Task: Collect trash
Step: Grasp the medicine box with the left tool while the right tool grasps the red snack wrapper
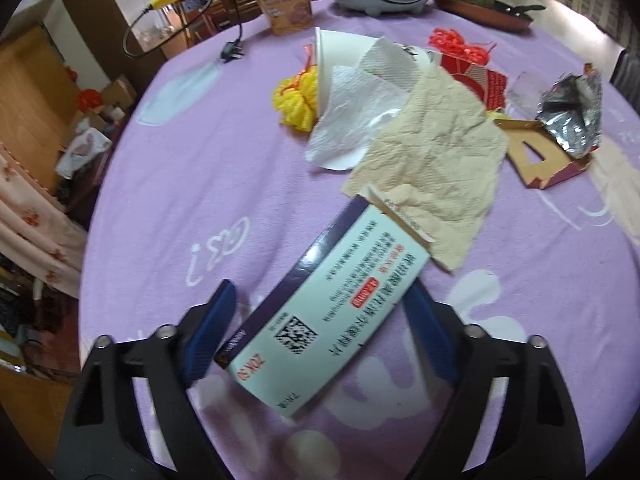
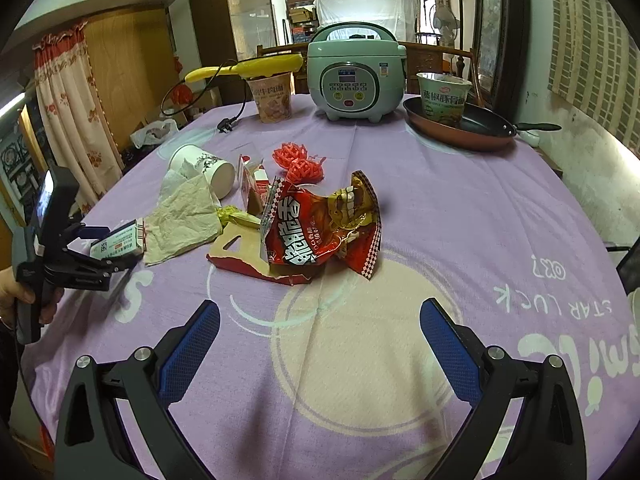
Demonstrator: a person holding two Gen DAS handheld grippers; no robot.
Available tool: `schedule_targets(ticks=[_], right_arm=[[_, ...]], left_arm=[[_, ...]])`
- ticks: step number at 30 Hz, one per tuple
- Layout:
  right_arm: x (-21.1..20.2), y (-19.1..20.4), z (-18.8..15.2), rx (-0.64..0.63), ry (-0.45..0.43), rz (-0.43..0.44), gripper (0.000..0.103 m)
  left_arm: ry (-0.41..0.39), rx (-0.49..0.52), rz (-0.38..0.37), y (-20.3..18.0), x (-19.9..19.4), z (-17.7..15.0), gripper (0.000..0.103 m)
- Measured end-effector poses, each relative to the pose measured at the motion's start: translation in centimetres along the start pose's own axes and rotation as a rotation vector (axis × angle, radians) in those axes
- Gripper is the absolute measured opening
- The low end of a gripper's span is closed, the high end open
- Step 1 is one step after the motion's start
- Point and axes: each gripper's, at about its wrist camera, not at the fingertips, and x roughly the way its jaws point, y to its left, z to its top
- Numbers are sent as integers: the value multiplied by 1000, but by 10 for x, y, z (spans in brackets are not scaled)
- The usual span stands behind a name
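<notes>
— Blue pads of the left gripper [image 1: 320,312] straddle a flat medicine box [image 1: 320,300], wide apart, not clamped?

— Yes; the box's far end touches a beige napkin [image 1: 432,160].

— Right gripper [image 2: 320,320]?

— Wide open, empty. Only its view shows the red snack bag [image 2: 320,228] printed side.

- Two noodle cups [image 2: 270,95] [image 2: 443,96] standing at the table's far edge
- One rice cooker [image 2: 355,74] sitting between them
- One frying pan [image 2: 460,128]
- One paper cup [image 2: 204,168] lying tipped
- Two red net clumps [image 2: 298,162] — touching

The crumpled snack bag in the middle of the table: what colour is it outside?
Mostly red snack bag, with gold patches and a red-and-white chequered edge; clearest in the right wrist view.
</notes>
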Motion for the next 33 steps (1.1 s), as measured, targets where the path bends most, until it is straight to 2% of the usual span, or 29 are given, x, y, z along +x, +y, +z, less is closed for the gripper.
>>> schedule_targets(ticks=[1, 4, 7, 10, 17, 23, 25, 29, 33], right_arm=[[0, 0, 0, -3, 2, -3, 98], [-1, 3, 3, -20, 5, -9, 98], [-4, 6, 5, -42, 0, -17, 98], [-1, 8, 8, -66, 7, -31, 98], [35, 14, 25, -148, 72, -52, 98], [61, 19, 43, -217, 55, -130, 98], [68, 14, 48, -214, 75, -103, 98], [76, 4, 52, -186, 120, 11, 98], [72, -11, 50, -147, 112, 33, 98]], left_arm=[[2, -2, -11, -1, -1, 1, 64], [4, 13, -7, -6, -4, 1, 52], [-10, 1, -14, -6, -11, 0, 51], [-61, -46, -33, -3, -34, -3, 51], [-175, -202, -150, -5, -84, -18, 51], [-178, -306, -212, -24, -92, -37, 51], [-189, -339, -244, -28, -94, -44, 51], [-201, -388, -296, -31, -96, -51, 51], [-197, -389, -283, -35, -97, -53, 51]])
